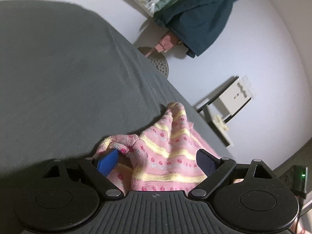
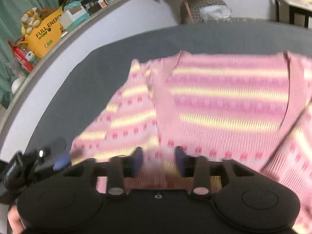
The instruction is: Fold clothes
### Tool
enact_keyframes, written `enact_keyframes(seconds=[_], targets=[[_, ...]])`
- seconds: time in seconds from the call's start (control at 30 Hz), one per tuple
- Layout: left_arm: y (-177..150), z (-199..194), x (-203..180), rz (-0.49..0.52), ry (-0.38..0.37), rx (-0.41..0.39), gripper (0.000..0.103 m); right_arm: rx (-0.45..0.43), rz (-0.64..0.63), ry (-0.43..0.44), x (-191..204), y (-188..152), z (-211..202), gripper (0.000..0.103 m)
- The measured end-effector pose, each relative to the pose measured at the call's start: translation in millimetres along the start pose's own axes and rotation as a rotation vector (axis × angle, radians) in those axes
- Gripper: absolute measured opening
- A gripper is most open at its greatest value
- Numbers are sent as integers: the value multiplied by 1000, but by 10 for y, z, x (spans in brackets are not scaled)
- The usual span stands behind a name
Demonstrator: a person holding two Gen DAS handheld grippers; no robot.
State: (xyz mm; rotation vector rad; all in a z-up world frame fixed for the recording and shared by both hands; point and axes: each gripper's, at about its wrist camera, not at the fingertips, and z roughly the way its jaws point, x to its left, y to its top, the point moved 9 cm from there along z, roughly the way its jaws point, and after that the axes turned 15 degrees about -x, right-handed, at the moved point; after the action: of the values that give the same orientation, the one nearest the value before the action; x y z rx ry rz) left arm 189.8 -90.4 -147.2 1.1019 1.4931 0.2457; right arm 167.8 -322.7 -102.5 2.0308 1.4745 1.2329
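A pink knitted cardigan (image 2: 224,97) with pale yellow stripes and small red dots is spread on a dark grey bed sheet (image 2: 117,58), its ribbed front band and one sleeve seen lying towards the sheet's near edge. In the left wrist view a bunched part of the cardigan (image 1: 167,148) is seen between the fingers of the left tool (image 1: 158,160), which is spread wide with nothing pinched. The right tool (image 2: 159,159) is held narrower over the knit near the hem; whether cloth is caught cannot be told through the blur. For a clean fold, the soft, stretchy knit is best gripped at an edge, lifted evenly, and laid flat without dragging.
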Motion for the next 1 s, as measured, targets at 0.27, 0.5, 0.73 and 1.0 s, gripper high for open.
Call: enact_keyframes(seconds=[0.27, 0.5, 0.73, 1.0], targets=[[79, -135, 34, 96, 52, -26, 90, -65, 89, -37, -212, -48, -114, 7], [322, -175, -128, 126, 22, -74, 91, -280, 10, -122, -594, 542, -675, 44], [552, 31, -474, 248, 23, -43, 91, -319, 51, -422, -1866, 1091, -1018, 45], [831, 1098, -868, 264, 0, 100, 91, -189, 155, -387, -2324, 1173, -692, 44]])
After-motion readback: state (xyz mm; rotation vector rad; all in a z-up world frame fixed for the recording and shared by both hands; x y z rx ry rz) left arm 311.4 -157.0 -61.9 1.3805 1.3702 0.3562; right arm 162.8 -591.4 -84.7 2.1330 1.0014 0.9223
